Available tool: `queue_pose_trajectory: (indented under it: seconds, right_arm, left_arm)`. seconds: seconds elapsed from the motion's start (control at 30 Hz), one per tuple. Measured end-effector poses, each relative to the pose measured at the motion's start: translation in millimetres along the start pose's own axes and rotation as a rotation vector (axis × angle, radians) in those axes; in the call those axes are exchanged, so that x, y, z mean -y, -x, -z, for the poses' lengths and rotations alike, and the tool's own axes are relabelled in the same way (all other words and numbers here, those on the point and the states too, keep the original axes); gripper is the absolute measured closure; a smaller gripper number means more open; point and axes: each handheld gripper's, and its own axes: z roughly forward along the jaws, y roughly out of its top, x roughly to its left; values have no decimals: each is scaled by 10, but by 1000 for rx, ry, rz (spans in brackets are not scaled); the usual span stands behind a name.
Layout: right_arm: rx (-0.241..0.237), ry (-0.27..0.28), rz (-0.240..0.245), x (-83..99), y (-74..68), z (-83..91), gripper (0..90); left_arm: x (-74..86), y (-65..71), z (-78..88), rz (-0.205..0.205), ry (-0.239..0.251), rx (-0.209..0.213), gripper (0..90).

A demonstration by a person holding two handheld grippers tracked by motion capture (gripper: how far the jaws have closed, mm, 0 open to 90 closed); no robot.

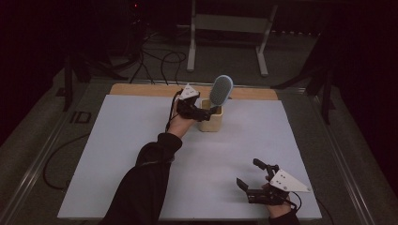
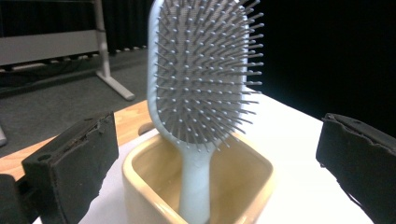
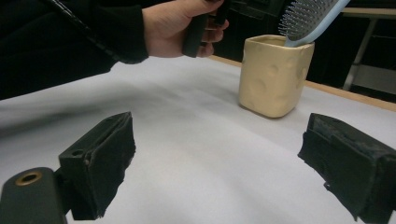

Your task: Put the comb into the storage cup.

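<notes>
A pale blue paddle hairbrush [image 1: 221,90] stands handle-down in a cream square cup [image 1: 210,120] near the back of the table, its head tilted up and right. My left gripper [image 1: 205,112] is open right at the cup's left side. In the left gripper view the jaws stand wide on either side of the cup [image 2: 140,182] and brush [image 2: 205,70], touching neither. My right gripper [image 1: 249,173] rests open near the front right edge, with nothing between its jaws. Its view shows the cup [image 3: 273,74] and brush [image 3: 310,18] farther off.
A white sheet [image 1: 141,154] covers the table, with a wooden strip [image 1: 141,89] bare along the back edge. A metal stand [image 1: 230,28] and loose cables [image 1: 162,61] are on the floor beyond. The person's left hand [image 3: 177,28] holds its gripper beside the cup.
</notes>
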Motion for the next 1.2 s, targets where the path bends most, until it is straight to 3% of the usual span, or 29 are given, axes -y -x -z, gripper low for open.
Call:
queue_pose_trajectory:
  seconds: [0.07,0.2,0.4,0.6,0.83,1.2]
  right_arm:
    - [-1,-2,-4,1,-3,0,93]
    - [0,1,-2,-5,-7,-1,93]
    - [1,-1,4,-9,-16,-4,93]
    - [-8,-8,-7,-2,-10,-9,93]
    - [-5,-9,4,-4,-18,-15,93]
    - [-1,-17,6,0,-12,-27,93]
  left_arm:
    - [-10,-3,22,0,-21,28,0]
    - [-32,0,93,-24,-37,26,0]
    - [-46,-1,193,-27,-71,47,0]
    - [-56,9,310,-24,-51,83,0]
    - [-20,3,467,-36,-72,115,0]
    - [37,-36,760,-40,-82,112,0]
